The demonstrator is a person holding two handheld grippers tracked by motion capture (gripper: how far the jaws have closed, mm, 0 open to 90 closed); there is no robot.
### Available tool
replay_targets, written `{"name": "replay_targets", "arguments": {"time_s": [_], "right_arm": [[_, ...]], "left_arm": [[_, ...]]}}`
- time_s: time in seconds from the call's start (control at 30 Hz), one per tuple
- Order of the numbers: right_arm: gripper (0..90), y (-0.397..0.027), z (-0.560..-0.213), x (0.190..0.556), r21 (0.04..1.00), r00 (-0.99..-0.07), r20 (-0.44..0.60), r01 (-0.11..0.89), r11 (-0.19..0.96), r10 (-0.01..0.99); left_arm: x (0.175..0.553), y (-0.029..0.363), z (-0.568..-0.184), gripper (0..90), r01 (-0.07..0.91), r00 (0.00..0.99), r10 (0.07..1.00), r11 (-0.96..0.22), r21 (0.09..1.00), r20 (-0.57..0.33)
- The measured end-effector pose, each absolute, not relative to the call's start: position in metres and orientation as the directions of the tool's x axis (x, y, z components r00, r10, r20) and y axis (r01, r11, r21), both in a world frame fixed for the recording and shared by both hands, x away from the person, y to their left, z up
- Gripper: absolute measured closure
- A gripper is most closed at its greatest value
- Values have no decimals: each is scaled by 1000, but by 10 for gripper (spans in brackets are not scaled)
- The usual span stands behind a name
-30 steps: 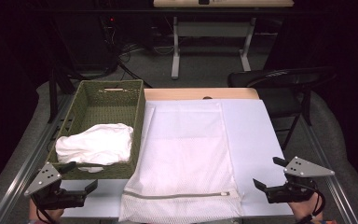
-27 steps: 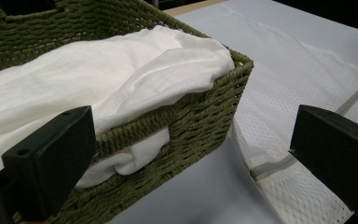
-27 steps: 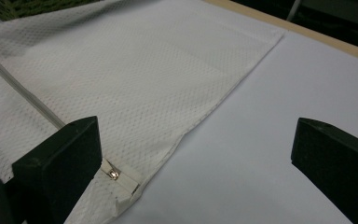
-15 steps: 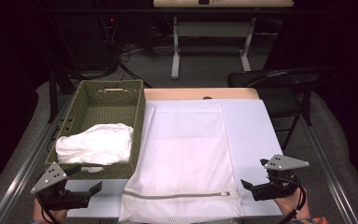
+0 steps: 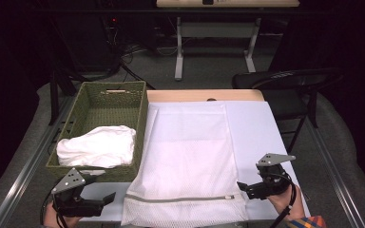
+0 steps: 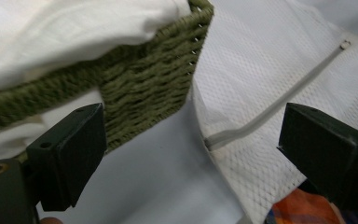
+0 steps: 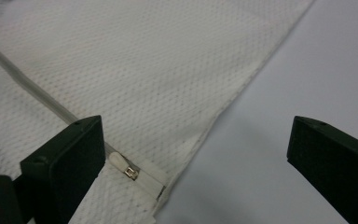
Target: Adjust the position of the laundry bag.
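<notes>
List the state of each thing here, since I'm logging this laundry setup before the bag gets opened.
Mesh bag: flat on the table, zip closed, pull at the right end.
Basket: upright beside the bag, holding a crumpled white cloth.
Left gripper: fingers apart, just been closing slightly, nothing between them.
Right gripper: fingers apart, empty, by the zip pull.

White mesh bag, green basket

Open jaws frame the mesh bag's zipper pull.
</notes>
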State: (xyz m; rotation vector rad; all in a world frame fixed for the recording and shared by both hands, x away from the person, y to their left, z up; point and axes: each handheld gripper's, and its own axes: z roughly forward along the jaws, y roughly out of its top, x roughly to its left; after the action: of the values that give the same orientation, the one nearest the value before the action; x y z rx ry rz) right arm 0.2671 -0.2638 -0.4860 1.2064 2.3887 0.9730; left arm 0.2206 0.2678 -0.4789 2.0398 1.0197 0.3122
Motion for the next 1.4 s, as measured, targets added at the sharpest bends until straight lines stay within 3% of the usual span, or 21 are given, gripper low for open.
{"name": "replay_targets", "arguments": {"time_s": [0.57, 0.97, 1.4], "right_arm": [[256, -243, -502, 288, 585, -607, 23, 653, 482, 795], [396, -230, -513, 301, 518, -588, 30, 701, 491, 808], [518, -234, -520, 313, 486, -554, 59, 743, 461, 830]], "left_arm": [[228, 246, -493, 187, 624, 664, 731, -426, 655, -157], [235, 240, -503, 338, 664, 662, 725, -450, 597, -190], [241, 230, -513, 389, 673, 676, 710, -489, 555, -196]]}}
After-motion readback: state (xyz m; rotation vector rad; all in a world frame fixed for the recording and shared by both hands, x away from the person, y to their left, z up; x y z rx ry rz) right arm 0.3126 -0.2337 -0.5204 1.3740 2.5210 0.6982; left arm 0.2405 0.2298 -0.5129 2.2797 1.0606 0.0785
